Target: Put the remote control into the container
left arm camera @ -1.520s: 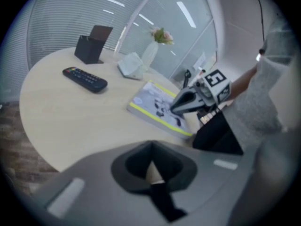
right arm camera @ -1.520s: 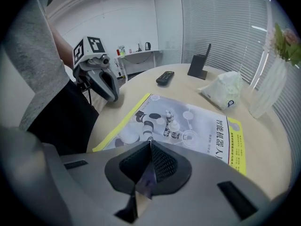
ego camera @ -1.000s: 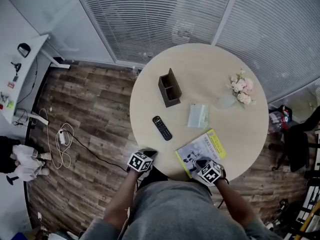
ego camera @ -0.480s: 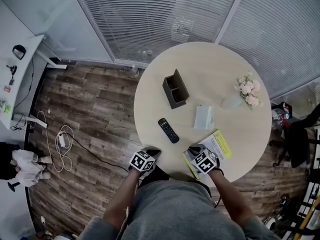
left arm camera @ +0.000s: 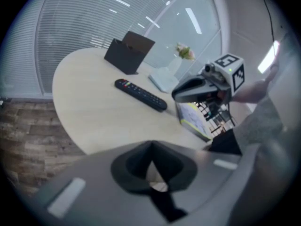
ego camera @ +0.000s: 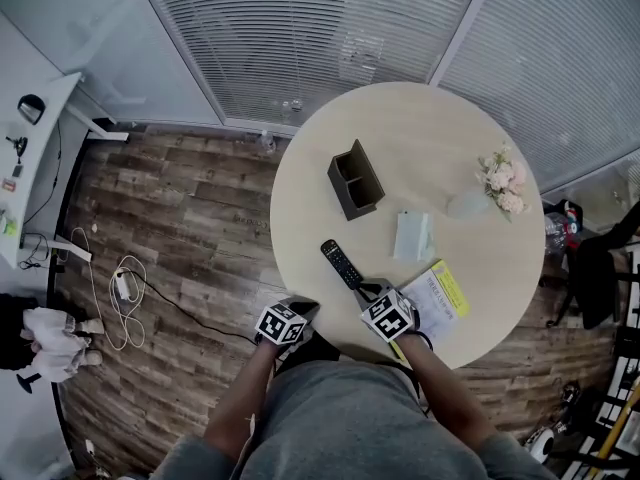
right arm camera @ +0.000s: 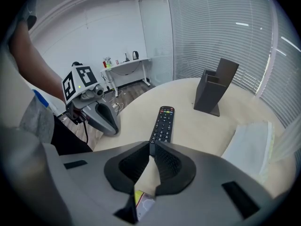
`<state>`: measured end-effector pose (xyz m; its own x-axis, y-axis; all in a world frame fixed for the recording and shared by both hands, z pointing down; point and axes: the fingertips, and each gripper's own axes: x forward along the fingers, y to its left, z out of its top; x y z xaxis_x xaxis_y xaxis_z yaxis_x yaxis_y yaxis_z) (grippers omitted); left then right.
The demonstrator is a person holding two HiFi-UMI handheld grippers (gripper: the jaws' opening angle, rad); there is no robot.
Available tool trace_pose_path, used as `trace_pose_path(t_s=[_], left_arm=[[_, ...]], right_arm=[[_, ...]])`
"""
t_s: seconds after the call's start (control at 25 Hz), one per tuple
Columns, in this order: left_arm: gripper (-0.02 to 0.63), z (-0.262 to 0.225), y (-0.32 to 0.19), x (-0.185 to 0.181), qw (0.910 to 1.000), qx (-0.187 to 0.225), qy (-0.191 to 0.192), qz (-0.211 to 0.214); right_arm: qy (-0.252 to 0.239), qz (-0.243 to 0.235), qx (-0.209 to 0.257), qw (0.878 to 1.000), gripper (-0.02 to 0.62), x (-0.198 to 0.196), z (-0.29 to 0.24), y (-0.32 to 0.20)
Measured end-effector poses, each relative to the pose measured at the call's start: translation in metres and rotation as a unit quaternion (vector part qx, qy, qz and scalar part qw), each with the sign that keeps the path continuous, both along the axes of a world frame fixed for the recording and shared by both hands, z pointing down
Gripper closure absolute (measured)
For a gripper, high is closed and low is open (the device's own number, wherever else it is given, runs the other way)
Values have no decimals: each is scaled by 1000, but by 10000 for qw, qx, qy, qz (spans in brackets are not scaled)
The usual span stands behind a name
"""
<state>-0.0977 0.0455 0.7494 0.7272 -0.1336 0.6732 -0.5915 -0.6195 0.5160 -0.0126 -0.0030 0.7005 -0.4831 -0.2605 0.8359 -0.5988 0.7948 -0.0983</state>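
A black remote control lies flat on the round pale table, near its front left part; it also shows in the left gripper view as the remote and in the right gripper view as the remote. The dark two-compartment container stands upright behind it, container empty as far as I can see. My right gripper is shut and hovers just at the near end of the remote, empty. My left gripper is shut and empty at the table's front edge.
A yellow-edged magazine lies at the front right under my right hand. A folded pale cloth lies mid-table, and a vase of pink flowers stands at the right. Wooden floor with cables lies left of the table.
My right gripper has moved left from over the magazine to the near end of the remote. The left gripper has barely shifted. Remote and container lie as before.
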Motion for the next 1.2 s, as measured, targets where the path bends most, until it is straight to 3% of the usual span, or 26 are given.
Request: trace_pose_path(t_s=[0.12, 0.52, 0.72, 1.2], left_arm=[[609, 0, 0, 1, 10000, -16, 87, 23], [609, -1, 0, 14, 9992, 34, 191, 350], [609, 0, 6, -8, 9993, 19, 59, 370], [611, -1, 1, 12, 9993, 58, 158, 329]], right_arm=[[3, 93, 17, 10000, 563, -7, 1, -6], [158, 439, 133, 9988, 390, -9, 7, -23], [105, 392, 0, 9992, 380, -33, 18, -22], [508, 396, -94, 9979, 367, -11, 30, -26]])
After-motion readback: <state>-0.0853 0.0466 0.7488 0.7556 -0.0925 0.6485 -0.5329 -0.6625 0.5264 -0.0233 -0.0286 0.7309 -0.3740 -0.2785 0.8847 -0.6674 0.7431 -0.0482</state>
